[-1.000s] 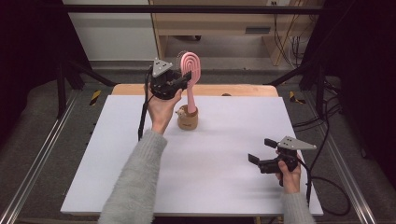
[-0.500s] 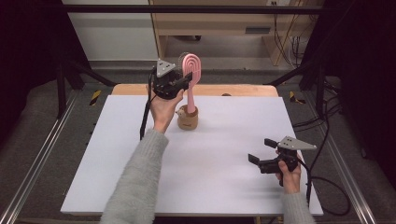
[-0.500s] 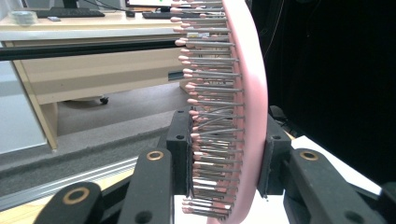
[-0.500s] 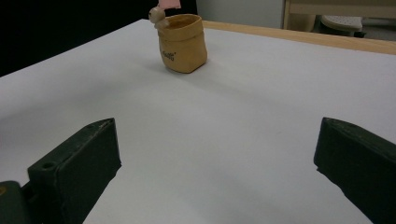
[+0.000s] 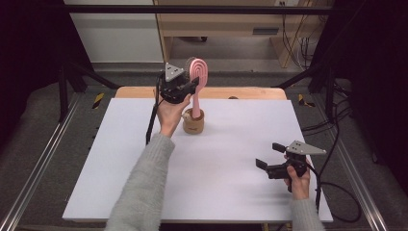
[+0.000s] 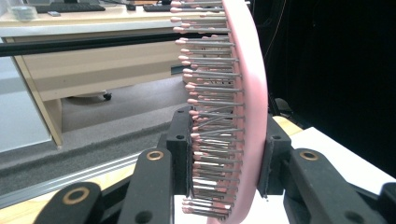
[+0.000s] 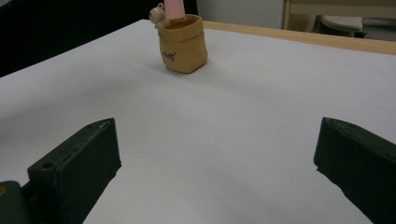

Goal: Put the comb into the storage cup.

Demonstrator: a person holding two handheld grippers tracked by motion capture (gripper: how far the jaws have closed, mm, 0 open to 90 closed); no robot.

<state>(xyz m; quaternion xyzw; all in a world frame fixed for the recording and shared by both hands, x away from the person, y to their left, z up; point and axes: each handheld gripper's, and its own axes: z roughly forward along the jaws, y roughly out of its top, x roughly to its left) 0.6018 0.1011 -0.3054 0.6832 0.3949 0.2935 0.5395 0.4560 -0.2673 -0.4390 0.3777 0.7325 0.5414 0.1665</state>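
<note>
A pink hairbrush (image 5: 198, 72) stands upright with its handle (image 7: 173, 7) down in a small tan holder (image 5: 193, 122) at the back middle of the white table (image 5: 226, 197). My left gripper (image 5: 194, 84) is shut on the brush head. In the left gripper view one jaw presses the bristles (image 6: 210, 116) and the other the pink back (image 6: 252, 130). My right gripper (image 5: 270, 155) rests low at the front right, open, with nothing between its jaws. It faces the holder (image 7: 183, 44), which has a small bear figure (image 7: 156, 14) on its rim.
A wooden strip (image 5: 250, 92) runs along the table's back edge. Metal frame rails (image 5: 38, 159) flank the table on both sides. A wooden desk (image 6: 93, 60) stands beyond it. Cables (image 5: 332, 185) trail at the right.
The left gripper and the brush have shifted very slightly right and down. The right gripper has stayed put and open.
</note>
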